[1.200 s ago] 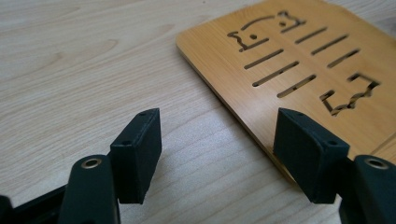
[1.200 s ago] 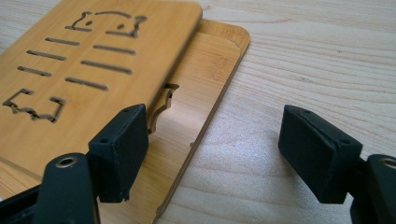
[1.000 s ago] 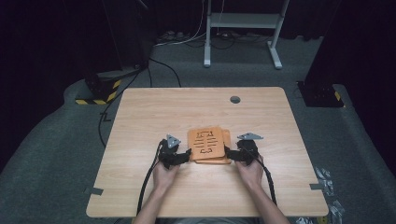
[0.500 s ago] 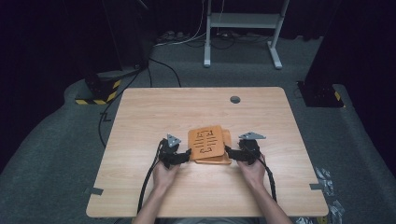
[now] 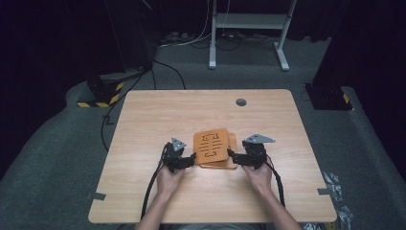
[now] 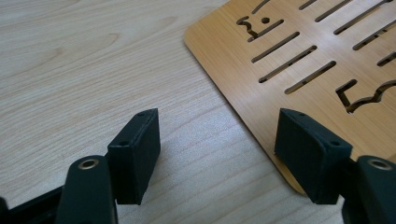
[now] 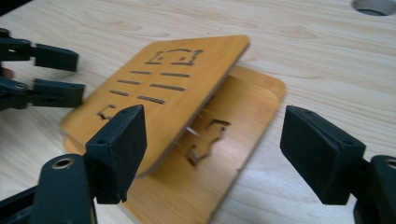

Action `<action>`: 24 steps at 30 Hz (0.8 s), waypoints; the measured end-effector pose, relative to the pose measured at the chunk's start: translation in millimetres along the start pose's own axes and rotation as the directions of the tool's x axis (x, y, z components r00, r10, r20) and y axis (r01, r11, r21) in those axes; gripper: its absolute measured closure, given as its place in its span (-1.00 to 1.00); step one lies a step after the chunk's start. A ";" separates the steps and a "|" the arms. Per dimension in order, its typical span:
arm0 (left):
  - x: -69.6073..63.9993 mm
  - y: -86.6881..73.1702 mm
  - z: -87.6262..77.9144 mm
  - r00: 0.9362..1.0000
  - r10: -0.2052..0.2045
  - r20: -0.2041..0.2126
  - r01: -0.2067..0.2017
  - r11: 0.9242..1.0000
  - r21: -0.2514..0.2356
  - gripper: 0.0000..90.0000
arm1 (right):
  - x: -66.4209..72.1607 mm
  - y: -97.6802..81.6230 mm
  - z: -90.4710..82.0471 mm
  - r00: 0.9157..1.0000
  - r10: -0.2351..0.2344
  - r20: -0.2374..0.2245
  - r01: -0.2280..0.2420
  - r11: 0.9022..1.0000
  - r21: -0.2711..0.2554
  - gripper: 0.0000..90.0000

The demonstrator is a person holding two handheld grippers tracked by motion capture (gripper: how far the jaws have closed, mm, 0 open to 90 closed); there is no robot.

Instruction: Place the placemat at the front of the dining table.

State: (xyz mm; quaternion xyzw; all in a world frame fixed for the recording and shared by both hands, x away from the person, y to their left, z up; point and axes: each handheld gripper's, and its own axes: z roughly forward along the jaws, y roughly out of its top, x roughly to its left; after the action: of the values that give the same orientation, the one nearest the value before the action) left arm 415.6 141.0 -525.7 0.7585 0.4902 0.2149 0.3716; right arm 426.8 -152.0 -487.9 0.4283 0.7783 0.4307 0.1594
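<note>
The tabletop (image 5: 153,120) is pale wood with a fine, wavy grain and a small grey round cap (image 5: 241,102) set in it. Between the two hand-held grippers lies an orange-brown top panel (image 5: 211,145), evenly brushed, cut through with straight parallel slots and angular bracket-shaped openings that show dark. Under it a bottom panel (image 7: 233,140) has the same orange-brown tone and a similar stepped cut-out. The left hand-held gripper (image 6: 217,156) and right hand-held gripper (image 7: 210,156) have matte black jaws; each carries a grey plate in the high view.
</note>
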 end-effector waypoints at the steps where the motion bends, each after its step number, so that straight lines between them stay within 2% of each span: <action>1: 0.0 0.0 0.0 1.000 0.000 0.000 0.000 1.000 0.000 -0.31 | 1.3 0.9 1.0 1.000 -0.001 -0.009 0.001 1.000 -0.002 -0.51; 9: 0.0 0.0 0.0 1.000 -0.002 -0.002 0.002 1.000 0.000 -0.31 | 7.8 1.3 10.9 0.998 0.018 -0.055 -0.017 1.000 0.022 -0.54; 24: 0.2 0.0 0.0 1.000 -0.004 -0.001 0.004 1.000 0.001 -0.31 | 14.5 -2.2 28.3 0.995 0.042 -0.088 -0.035 0.996 0.078 -0.56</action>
State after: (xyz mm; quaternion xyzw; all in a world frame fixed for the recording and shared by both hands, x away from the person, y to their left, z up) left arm 415.7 141.2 -525.7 0.7577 0.4922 0.2143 0.3712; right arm 434.6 -125.8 -504.3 0.4293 0.7921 0.4224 0.0996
